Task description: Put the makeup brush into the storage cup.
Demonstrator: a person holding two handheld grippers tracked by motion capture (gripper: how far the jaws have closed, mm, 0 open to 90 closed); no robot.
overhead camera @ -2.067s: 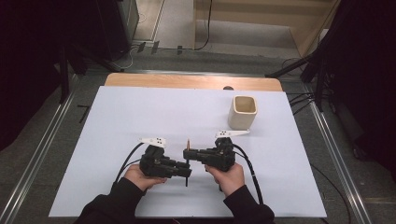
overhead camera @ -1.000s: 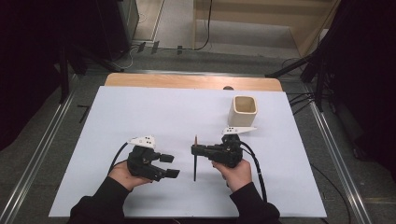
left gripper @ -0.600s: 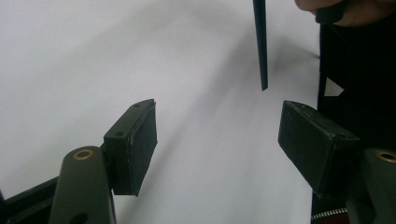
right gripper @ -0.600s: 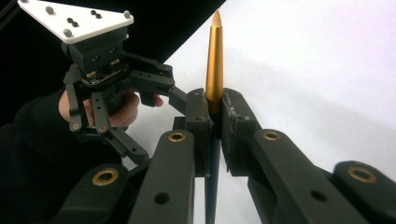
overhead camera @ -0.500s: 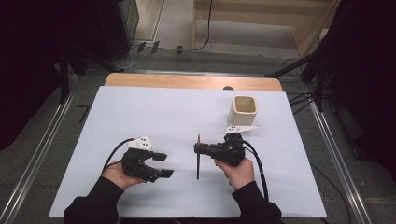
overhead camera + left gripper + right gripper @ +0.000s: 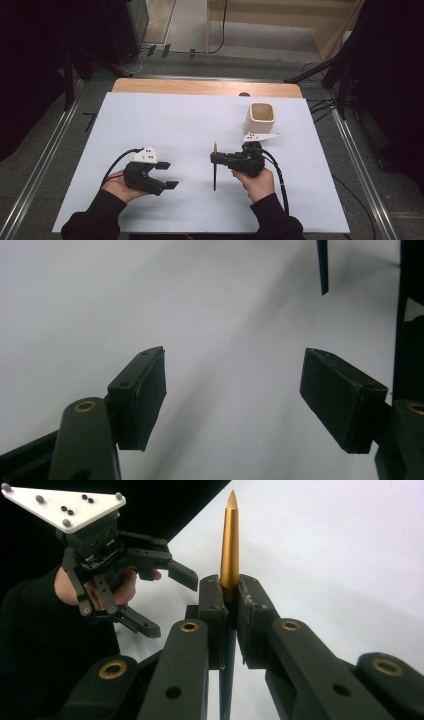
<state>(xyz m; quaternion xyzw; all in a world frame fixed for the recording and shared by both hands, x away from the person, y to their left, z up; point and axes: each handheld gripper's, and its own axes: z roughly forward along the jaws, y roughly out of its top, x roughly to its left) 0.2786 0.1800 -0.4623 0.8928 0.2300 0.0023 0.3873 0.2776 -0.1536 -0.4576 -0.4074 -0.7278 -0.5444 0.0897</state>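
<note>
Gold-tipped dark pen (image 6: 230, 545) between right tongs (image 6: 229, 592); left tongs (image 6: 167, 175) agape

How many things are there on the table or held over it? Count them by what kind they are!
Grippers: 2, the left gripper open with nothing in it, and the right gripper shut on the pen.
Pens: 1, the pen with a gold tip.
Cups: 1, the cream cup standing on the white table.
Total: 4
</note>
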